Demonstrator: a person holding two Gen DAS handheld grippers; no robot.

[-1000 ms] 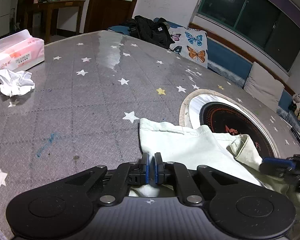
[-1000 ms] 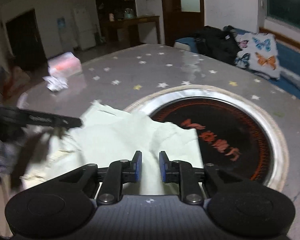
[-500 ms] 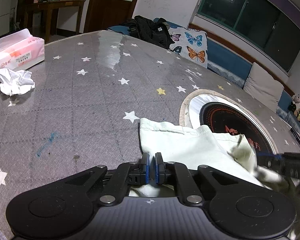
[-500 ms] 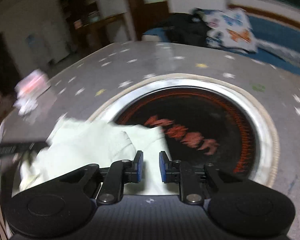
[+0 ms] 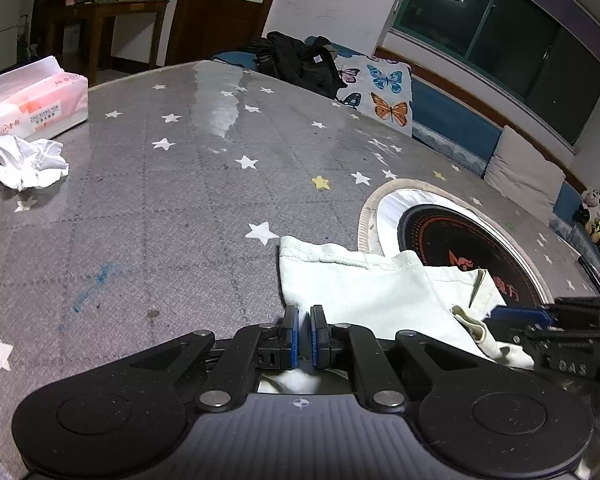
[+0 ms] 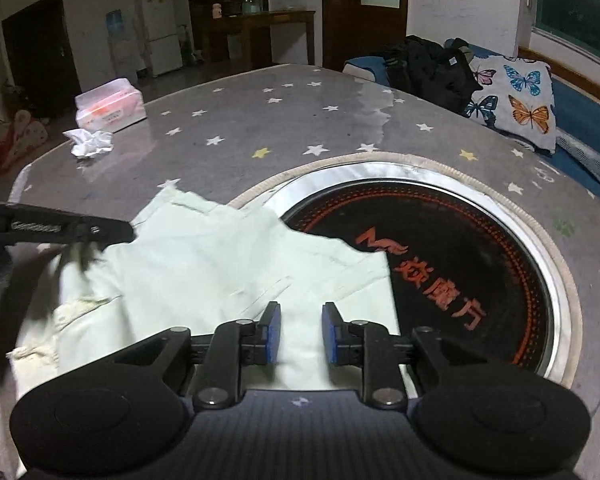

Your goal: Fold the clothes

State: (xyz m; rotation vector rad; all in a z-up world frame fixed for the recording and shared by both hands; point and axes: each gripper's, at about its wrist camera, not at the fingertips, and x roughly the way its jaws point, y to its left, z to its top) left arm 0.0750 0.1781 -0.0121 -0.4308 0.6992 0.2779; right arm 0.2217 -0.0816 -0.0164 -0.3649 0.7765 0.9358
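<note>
**Now pinning one corner, freeing the other**

Right now the pale mint garment (image 6: 204,276) is lying rumpled on the near part of the bench (image 5: 172,200), its far right edge spilling over the steel rim and onto the dark glass of the round built-in cooktop (image 6: 452,248). It is looking like thin woven cotton: light, limp, showing stitched hems, a flat seam and a cream-coloured inner facing at the near left corner in the right wrist view. What kind of garment it is cannot be told while it is bunched like this.

The left gripper (image 5: 304,338) is clenching its blue pads on the near left part of the cloth, with fabric bunching up beneath the pads. The right gripper (image 6: 300,334) is hovering over the near right portion with its jaws having just been opening; cloth is showing in the gap between the pads, but they are not pressing on it, so it is released.

Judging by its look, the fabric is going to drape and crease wherever it is lifted, sliding easily on the glossy star-printed bench cover. A hem or a corner is looking like the sensible place to take hold, since a double-stitched edge is giving the pads more to bite on than a single loose layer. Pinching mid-panel is risking picking up only the top layer.

Far to the left, a tissue pack (image 5: 34,102) and a crumpled tissue (image 5: 28,162) are sitting well apart from the work.
</note>
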